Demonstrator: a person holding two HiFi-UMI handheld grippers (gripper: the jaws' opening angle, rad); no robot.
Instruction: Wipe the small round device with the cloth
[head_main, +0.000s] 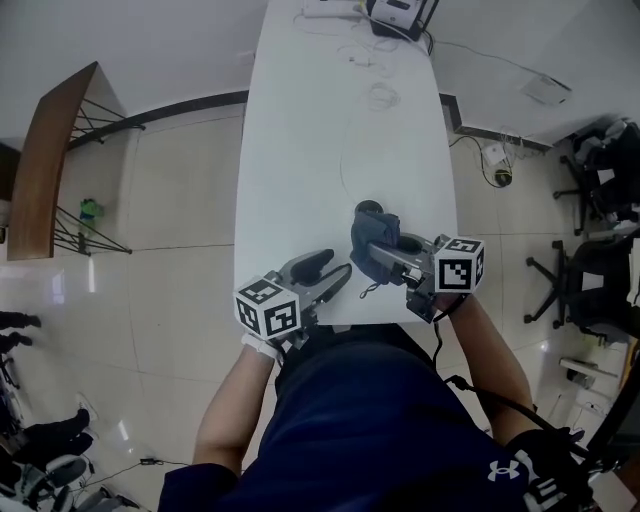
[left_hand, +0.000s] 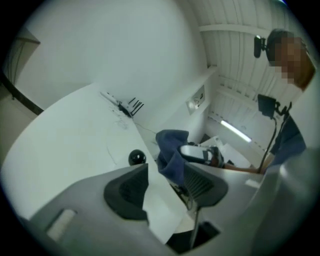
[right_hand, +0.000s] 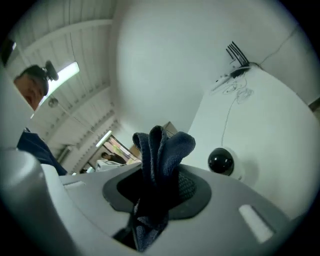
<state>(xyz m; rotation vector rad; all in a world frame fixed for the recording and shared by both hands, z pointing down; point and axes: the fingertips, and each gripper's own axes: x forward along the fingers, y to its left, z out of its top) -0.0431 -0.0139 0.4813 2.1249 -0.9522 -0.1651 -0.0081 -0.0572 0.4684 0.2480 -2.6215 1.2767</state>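
**benchrat:** ok so who had what in that shot?

**wipecrew:** Our right gripper had the dark blue woven cloth pinched between its two fingers. The folds bunched up past the fingertips and a ragged tail hung out below the pads. Our left gripper was a different story: fingers spread wide, nothing between them, just bare table showing through the gap.

**benchrat:** and the small round white device with the glossy black dome? Were we on it?

**wipecrew:** Nope, no finger touched it. It sat on the long white table, out past the right fingertips and off to one side of the cloth, clear of it. From the left gripper's side we saw it ahead of the fingers, just beyond the tip of one pad, and the cloth showed past the other finger.

**benchrat:** anything else near the fingers?

**wipecrew:** Not near. A tangle of thin cables lay well beyond all four fingertips, at the table's far end.
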